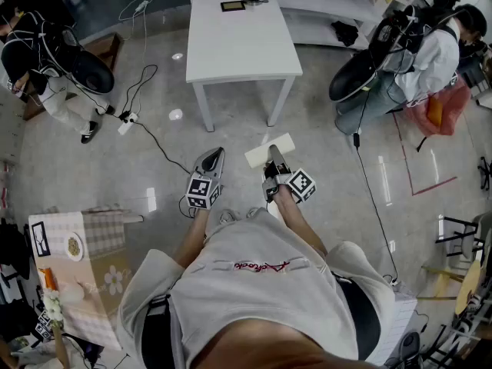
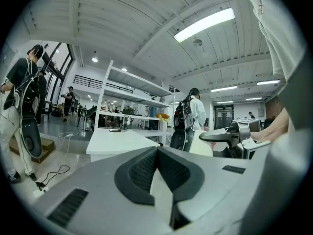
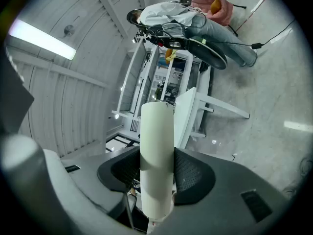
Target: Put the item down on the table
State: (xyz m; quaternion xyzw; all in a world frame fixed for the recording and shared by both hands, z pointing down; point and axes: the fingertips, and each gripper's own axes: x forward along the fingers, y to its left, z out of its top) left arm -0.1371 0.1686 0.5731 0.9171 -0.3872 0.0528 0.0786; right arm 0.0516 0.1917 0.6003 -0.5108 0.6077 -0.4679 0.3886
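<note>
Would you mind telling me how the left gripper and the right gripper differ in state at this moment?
The right gripper is clamped on a cream-white item, while the left gripper holds nothing. The left gripper's jaws are pressed together at the tips, whereas the right gripper's are kept apart by the item between them. Both point ahead toward the white table.

Right claw (image 1: 274, 160) holds pale flat item (image 1: 260, 154) over floor (image 1: 330, 175); left claw (image 1: 214, 157) beside; white table (image 1: 244, 41) ahead.
</note>
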